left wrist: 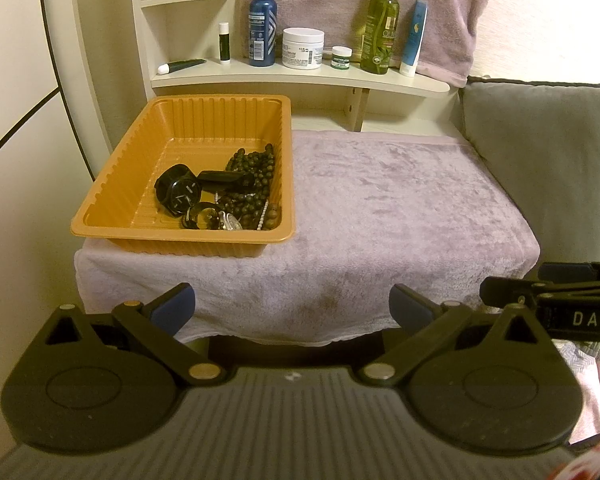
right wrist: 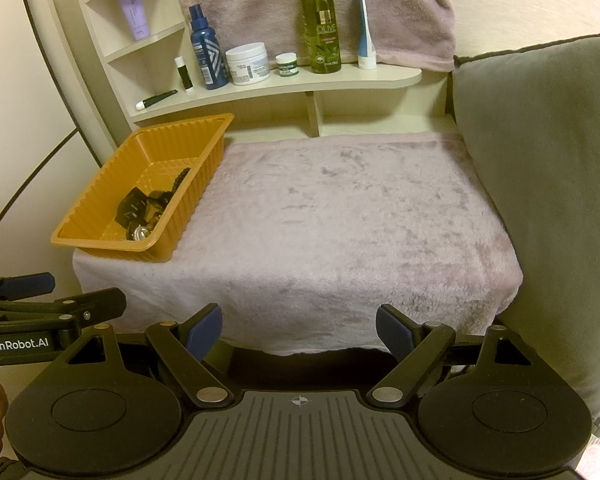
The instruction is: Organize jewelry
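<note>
An orange plastic tray (left wrist: pixel 120 216) (right wrist: pixel 100 184) sits at the left of a towel-covered stand. Inside lie a black watch (left wrist: pixel 179 194) (right wrist: pixel 130 208), dark bead strands (left wrist: pixel 256 168), a round gold-faced piece (left wrist: pixel 204 216) and a pearl strand. My left gripper (left wrist: pixel 292 308) hangs open below the towel's front edge, nothing between its blue pads. In the right wrist view my right gripper (right wrist: pixel 299 334) is likewise open and empty, before the towel's front edge. Each gripper shows at the other view's side, the right gripper (left wrist: pixel 548 292) and the left gripper (right wrist: pixel 40 296).
The pale lilac towel (left wrist: pixel 380 208) (right wrist: pixel 340 220) covers the stand; its right part is bare. A shelf (left wrist: pixel 300 78) behind holds several bottles and jars, among them an olive spray bottle (right wrist: pixel 322 24). A grey cushion (right wrist: pixel 540 180) rises on the right. A lilac towel hangs behind.
</note>
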`<move>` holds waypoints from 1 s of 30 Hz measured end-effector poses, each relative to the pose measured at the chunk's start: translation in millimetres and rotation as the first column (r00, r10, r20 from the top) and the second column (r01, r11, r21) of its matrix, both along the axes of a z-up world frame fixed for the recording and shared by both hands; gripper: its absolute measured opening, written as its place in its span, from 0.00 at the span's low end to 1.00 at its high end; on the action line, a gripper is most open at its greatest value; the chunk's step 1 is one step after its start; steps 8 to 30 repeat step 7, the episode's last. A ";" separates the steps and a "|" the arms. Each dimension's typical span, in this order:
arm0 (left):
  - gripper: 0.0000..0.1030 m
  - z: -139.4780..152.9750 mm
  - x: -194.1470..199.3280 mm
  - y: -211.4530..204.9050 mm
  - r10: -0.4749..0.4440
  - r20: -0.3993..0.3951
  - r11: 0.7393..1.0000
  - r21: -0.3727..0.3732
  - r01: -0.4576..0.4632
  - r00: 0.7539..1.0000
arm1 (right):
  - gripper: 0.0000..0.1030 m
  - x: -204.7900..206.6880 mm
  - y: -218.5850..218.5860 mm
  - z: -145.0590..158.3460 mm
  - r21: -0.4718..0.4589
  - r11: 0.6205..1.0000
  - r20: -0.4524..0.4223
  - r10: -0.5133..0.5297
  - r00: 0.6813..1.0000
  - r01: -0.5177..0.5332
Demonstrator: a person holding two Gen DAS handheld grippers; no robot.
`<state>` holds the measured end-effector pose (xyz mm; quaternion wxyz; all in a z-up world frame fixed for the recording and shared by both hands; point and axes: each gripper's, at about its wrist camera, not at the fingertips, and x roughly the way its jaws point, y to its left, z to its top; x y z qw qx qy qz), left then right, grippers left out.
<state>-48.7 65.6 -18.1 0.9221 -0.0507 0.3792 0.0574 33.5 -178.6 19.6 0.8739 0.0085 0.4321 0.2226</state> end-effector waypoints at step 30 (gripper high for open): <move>1.00 1.5 -2.0 -0.1 0.014 0.018 1.000 -0.003 -0.013 1.000 | 0.81 -0.4 0.4 0.0 0.000 1.000 0.000 -0.001 1.000 0.001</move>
